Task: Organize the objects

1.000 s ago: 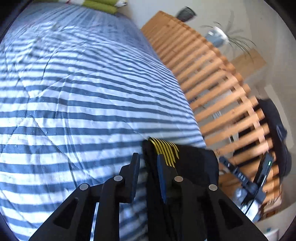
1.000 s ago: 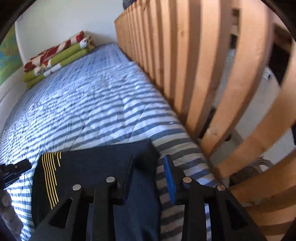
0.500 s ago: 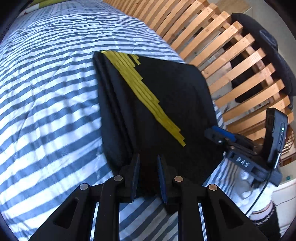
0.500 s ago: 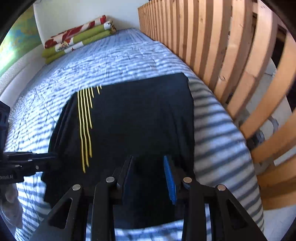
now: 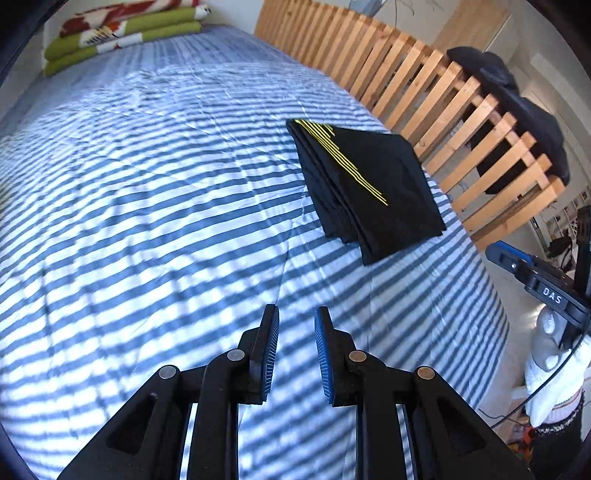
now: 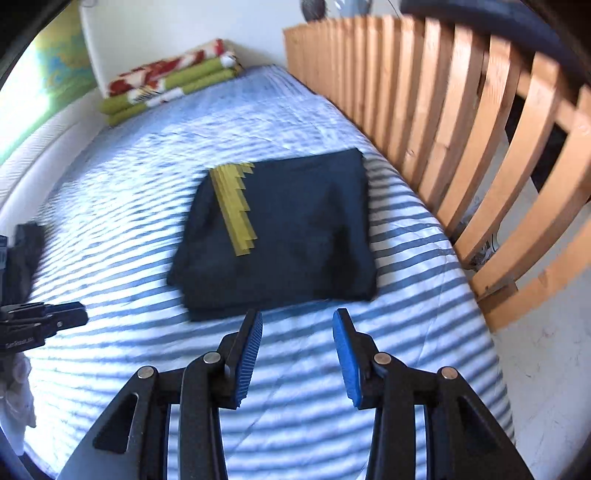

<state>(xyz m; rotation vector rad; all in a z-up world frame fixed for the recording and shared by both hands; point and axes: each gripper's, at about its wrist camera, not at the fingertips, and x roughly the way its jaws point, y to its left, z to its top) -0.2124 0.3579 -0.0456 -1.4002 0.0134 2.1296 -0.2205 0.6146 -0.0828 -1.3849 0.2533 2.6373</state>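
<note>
Pulling back from one folded black garment (image 6: 280,229) on the striped bed cover (image 5: 147,221), close beside the wooden slat rail (image 6: 461,129).
Your right gripper (image 6: 297,354) is nearer, the garment just ahead of its tips, long side across them; its empty jaws have just been opening. Your left gripper (image 5: 295,354) stands narrowly apart, empty, garment ahead-right. One blanket stack (image 5: 122,29) sits far off.
</note>
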